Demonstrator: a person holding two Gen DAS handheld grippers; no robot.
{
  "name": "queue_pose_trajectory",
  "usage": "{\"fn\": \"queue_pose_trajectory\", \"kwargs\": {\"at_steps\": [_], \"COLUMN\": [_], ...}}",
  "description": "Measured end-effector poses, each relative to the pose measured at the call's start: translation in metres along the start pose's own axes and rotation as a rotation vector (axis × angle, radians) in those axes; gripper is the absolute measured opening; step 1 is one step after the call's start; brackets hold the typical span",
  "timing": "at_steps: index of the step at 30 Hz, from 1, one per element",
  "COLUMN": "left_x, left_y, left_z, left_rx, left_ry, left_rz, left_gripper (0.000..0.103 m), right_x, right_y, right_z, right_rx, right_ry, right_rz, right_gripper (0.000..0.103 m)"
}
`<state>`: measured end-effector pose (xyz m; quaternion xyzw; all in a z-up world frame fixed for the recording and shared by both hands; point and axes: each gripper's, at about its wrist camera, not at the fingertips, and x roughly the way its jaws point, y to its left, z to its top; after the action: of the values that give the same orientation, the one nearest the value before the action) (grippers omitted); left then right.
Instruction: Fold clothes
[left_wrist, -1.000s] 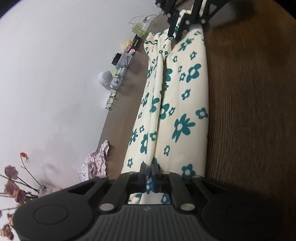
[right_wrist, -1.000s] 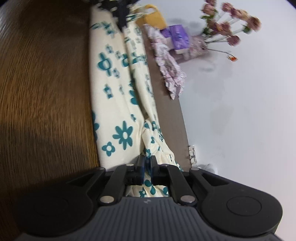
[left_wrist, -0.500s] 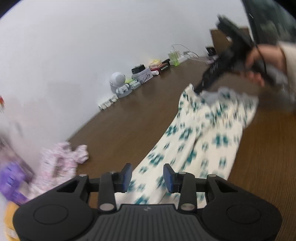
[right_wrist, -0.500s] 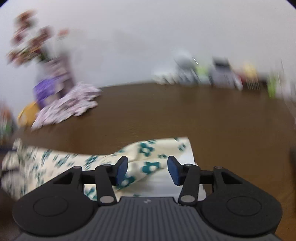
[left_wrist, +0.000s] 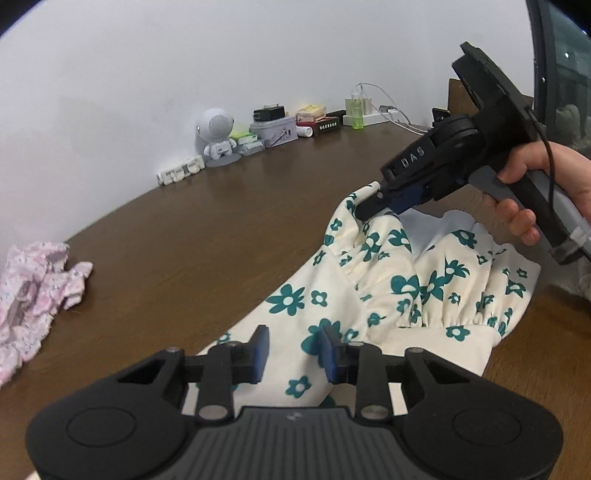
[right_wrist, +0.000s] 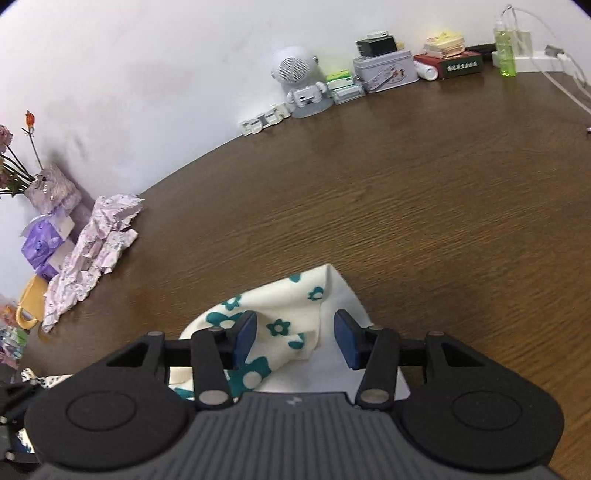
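Both claws are mid-regrip, I'd say. The left gripper (left_wrist: 294, 349), bottom centre of its view, has its jaws partly apart and closing, cloth under them but not pinched. Same for the right gripper (right_wrist: 294, 338): jaws closing over a raised corner, pads clear of it. The floral garment (left_wrist: 388, 291) lies lengthwise on the brown table (right_wrist: 406, 206), right of centre. Next move probably needs both to clamp an edge before folding it across. Pink clothing (left_wrist: 33, 299) waits far left.
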<state>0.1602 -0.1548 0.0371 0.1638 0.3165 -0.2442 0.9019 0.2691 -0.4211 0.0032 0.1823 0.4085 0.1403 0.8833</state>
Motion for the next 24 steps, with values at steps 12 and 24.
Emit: {"fn": "queue_pose_trajectory", "kwargs": {"at_steps": [12, 24], "left_x": [-0.001, -0.001], "left_y": [-0.003, -0.008], "left_z": [-0.009, -0.014], "left_rx": [0.008, 0.063], "left_ry": [-0.016, -0.047], "left_rz": [0.003, 0.015], "left_gripper": [0.025, 0.024], "right_x": [-0.057, -0.067], "right_y": [0.002, -0.026], "right_z": [-0.001, -0.031], "right_rx": [0.071, 0.133], "right_ry": [-0.093, -0.055], "right_rz": [0.186, 0.102], "right_gripper": [0.003, 0.002]}}
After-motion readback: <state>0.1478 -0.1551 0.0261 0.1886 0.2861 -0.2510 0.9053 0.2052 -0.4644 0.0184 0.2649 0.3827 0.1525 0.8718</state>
